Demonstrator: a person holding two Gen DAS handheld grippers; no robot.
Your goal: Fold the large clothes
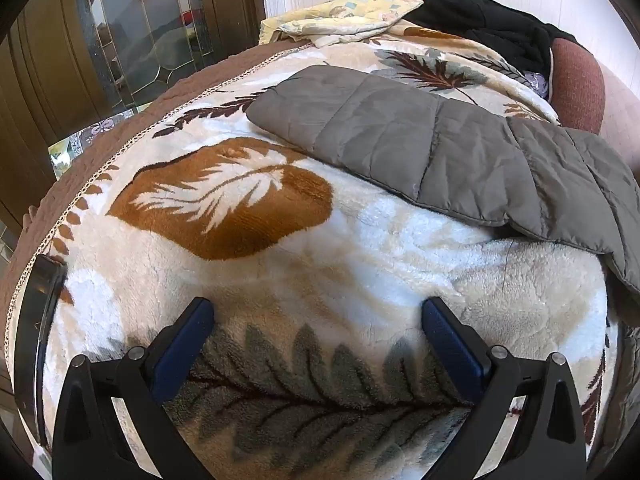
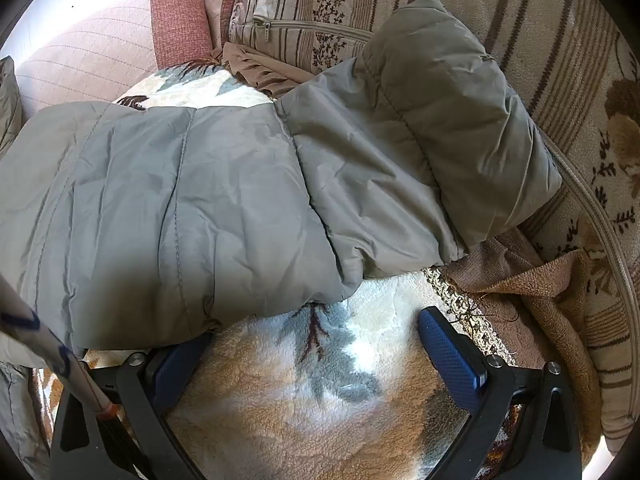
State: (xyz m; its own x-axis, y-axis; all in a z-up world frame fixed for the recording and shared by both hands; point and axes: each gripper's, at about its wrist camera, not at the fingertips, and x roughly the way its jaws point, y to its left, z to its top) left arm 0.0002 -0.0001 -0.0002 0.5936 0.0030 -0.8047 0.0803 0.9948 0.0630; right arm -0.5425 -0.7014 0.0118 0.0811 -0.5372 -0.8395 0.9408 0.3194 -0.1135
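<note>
The grey puffer jacket was lying flat across the leaf-print fleece blanket, folded into a long strip by the look of it, w/ the hood or collar end bunched up toward 1 o'clock in the right wrist view, against the striped cushion. Right gripper was spread fully wide, nothing pinched, hanging just short of the jacket's near edge; its left finger tip was tucked under or behind that hem, couldn't tell which. Left gripper was also wide open and empty, well apart from the jacket, which sat at 1-2 o'clock in its view. Biggest risk imo: slick puffy shell, so a shallow bite could grab only the top layer and the fold would slide apart. Fleece is deep too, so jaws could snag blanket along w/ jacket. Also the bulky hood end could flop back open. Hard to read: sleeves were hidden, prob folded inside, and the jacket's far end was cut off in both views. A striped stick thing crossed the right view at 8 o'clock, no idea what it was.
</note>
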